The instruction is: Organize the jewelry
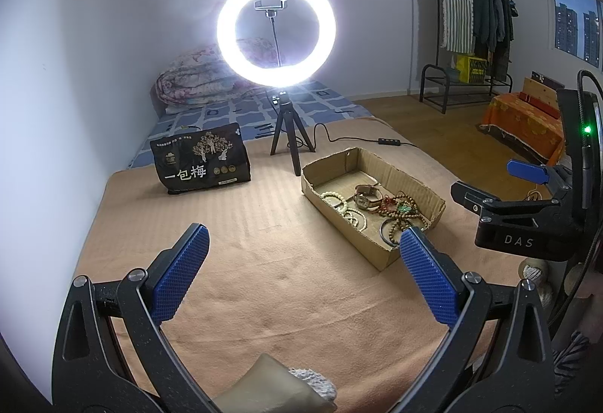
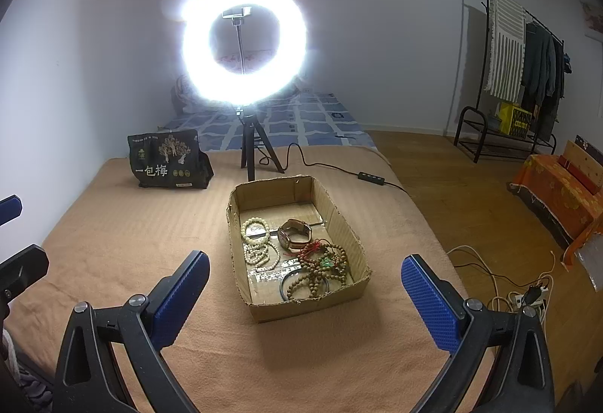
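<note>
cardboard box (image 2: 297, 303) on tan blanket (image 2: 113, 243). inside: white bead bracelets (image 2: 258, 243), watch (image 2: 296, 234), brown bead strands (image 2: 320, 275) tangled at near end. left gripper (image 1: 303, 262), right gripper (image 2: 305, 281) both spread wide, empty, short of box. beads light, slippery, snag-prone; pinch single loop.

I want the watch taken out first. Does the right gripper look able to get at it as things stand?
Probably yes. The right gripper is open and faces the open-topped cardboard box; the watch lies uncovered near the middle. The brown bead strands sit nearer, so it would likely reach over them.
</note>
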Demonstrator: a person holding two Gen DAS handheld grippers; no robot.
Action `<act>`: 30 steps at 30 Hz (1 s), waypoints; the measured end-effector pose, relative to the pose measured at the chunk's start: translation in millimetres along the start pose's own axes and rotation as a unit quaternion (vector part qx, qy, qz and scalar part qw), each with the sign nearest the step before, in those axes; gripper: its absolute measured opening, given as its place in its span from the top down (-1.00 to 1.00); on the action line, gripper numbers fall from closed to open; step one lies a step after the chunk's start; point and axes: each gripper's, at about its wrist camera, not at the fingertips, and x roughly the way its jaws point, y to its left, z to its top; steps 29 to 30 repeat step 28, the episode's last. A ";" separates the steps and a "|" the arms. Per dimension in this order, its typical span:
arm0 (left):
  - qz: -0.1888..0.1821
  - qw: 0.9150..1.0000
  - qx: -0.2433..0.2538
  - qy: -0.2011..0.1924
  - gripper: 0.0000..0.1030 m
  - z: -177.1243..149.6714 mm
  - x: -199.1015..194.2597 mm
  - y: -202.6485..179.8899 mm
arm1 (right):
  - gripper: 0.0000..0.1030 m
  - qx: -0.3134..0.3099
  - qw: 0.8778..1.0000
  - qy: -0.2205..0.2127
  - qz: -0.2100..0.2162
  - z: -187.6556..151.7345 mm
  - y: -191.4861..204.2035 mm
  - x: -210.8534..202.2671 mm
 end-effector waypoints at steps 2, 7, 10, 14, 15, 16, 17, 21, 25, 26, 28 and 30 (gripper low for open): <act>0.000 1.000 0.000 0.000 -1.00 0.0 0.0 -0.4 | -0.99 0.000 1.000 0.000 0.000 -0.2 0.2 0.1; 0.000 1.000 0.000 -0.001 -1.00 0.0 -0.2 -1.0 | -0.99 0.000 1.000 0.001 0.000 -0.5 0.6 -0.2; 0.001 1.000 0.001 -0.001 -1.00 0.0 -0.3 -1.4 | -0.99 0.000 1.000 0.001 0.000 -0.8 0.9 -0.2; 0.000 1.000 0.001 -0.001 -1.00 -0.2 -0.4 -1.5 | -0.99 0.000 1.000 0.001 0.000 -0.6 0.9 -0.1; 0.000 1.000 0.001 -0.001 -1.00 -0.3 -0.1 -0.8 | -0.99 0.000 1.000 0.001 0.001 -0.7 0.9 -0.1; 0.001 1.000 0.001 -0.001 -1.00 -0.2 -0.4 -1.5 | -0.99 0.000 1.000 0.001 0.001 -0.7 1.0 -0.1; 0.000 1.000 0.001 -0.001 -1.00 -0.3 -0.2 -0.6 | -0.99 0.000 1.000 0.001 0.000 -0.6 0.9 -0.1; 0.001 1.000 0.001 -0.001 -1.00 -0.5 -0.7 -2.0 | -0.99 0.000 1.000 0.001 0.000 -0.6 1.1 -0.1; 0.002 1.000 0.001 -0.002 -1.00 0.5 -0.5 -0.5 | -0.99 0.000 1.000 0.001 0.000 -0.6 1.2 -0.1; 0.004 1.000 0.002 -0.003 -1.00 0.6 -0.5 0.2 | -0.99 0.000 1.000 0.001 0.000 -0.7 1.4 -0.2; 0.006 1.000 0.002 -0.004 -1.00 2.0 -1.0 4.2 | -0.99 -0.001 1.000 0.002 0.000 -0.9 1.7 0.2; 0.006 1.000 0.002 -0.004 -1.00 2.0 -1.0 4.2 | -0.99 -0.001 1.000 0.002 0.000 -0.9 1.7 0.2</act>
